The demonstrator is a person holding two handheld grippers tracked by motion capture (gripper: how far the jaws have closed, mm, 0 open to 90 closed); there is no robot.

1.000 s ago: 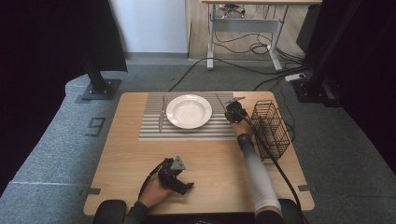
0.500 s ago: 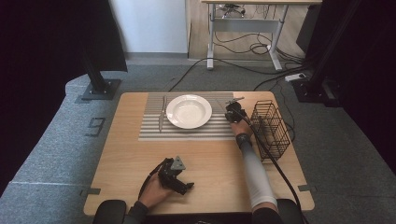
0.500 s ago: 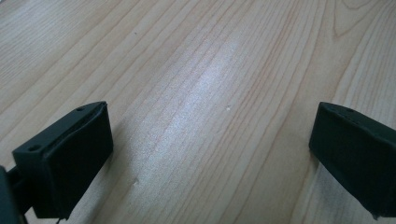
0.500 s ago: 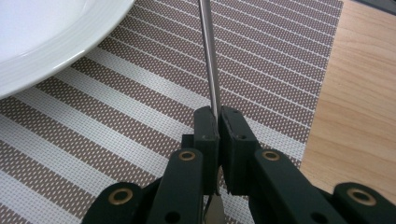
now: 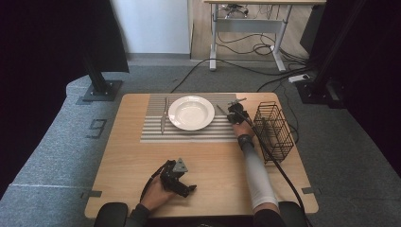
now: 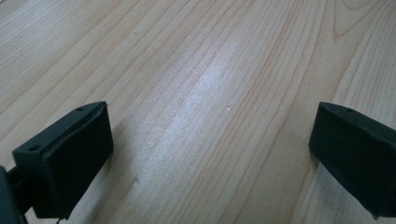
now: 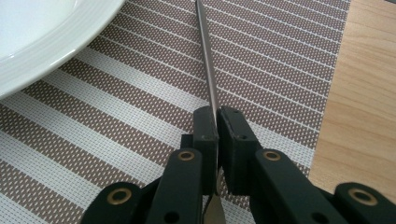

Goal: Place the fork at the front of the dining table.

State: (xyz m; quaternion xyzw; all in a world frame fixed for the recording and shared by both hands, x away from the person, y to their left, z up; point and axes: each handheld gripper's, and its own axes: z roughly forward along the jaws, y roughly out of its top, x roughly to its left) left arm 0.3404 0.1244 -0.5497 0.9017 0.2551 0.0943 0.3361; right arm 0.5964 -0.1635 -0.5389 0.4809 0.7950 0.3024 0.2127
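My right gripper [image 7: 218,126] is shut on a thin silver utensil [image 7: 208,60], which runs forward from the jaws over the striped placemat [image 7: 280,60], just right of the white plate [image 7: 37,37]. From above, the right gripper [image 5: 235,115] sits at the plate's [image 5: 191,112] right side with the utensil [image 5: 221,109] pointing away to the far left. Another piece of silver cutlery [image 5: 163,116] lies on the placemat [image 5: 156,132] left of the plate. My left gripper [image 5: 185,188] rests near the front edge, and its view shows it open [image 6: 210,149] over bare wood.
A black wire basket [image 5: 273,130] stands at the table's right edge, close to my right forearm. The wooden table [image 5: 213,161] is bare between the placemat and the front edge. A black cable trails from the right gripper along the arm.
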